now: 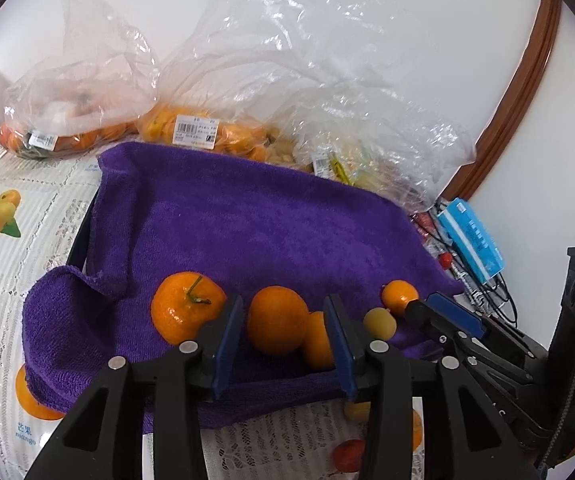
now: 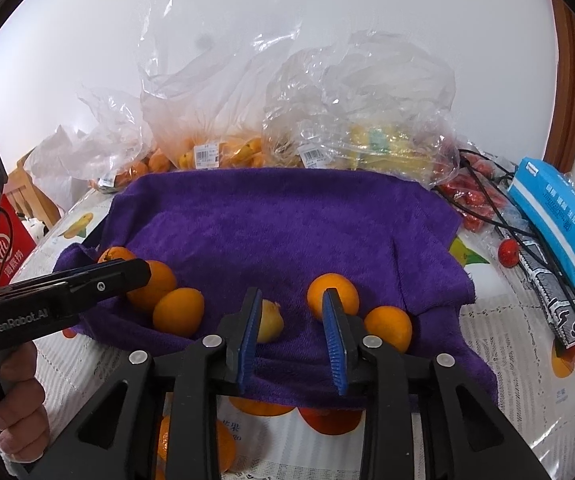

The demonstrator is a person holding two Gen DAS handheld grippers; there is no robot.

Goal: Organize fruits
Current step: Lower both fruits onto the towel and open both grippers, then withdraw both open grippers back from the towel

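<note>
We read "GenRobot.AI" on the side of the left gripper [image 2: 127,276] as it reaches in over the purple towel [image 2: 279,232], its side-on jaws too hidden for us to tell from here. From its own camera, the left gripper [image 1: 283,340] has its blue pads spread apart around a round orange [image 1: 277,320], with a second orange [image 1: 319,340] touching the right pad; nothing is clamped. A stemmed mandarin [image 1: 185,306] sits just left of them. Our right gripper [image 2: 293,332] stands apart as well, empty between the pads, a pale yellow fruit [image 2: 270,322] peeking past its left pad and an orange [image 2: 333,296] behind its right pad, another orange [image 2: 387,328] beside it. Behind the towel we see plastic bags of oranges [image 2: 223,152] with white price stickers, print too small to read. On the tablecloth [image 1: 19,240] there is a printed mango with "mango" beneath. A blue tissue box [image 2: 555,216] lies right, among black cables [image 2: 499,212], near a small red fruit [image 2: 509,253]. A red box with white characters [image 2: 9,248] stands left.
</note>
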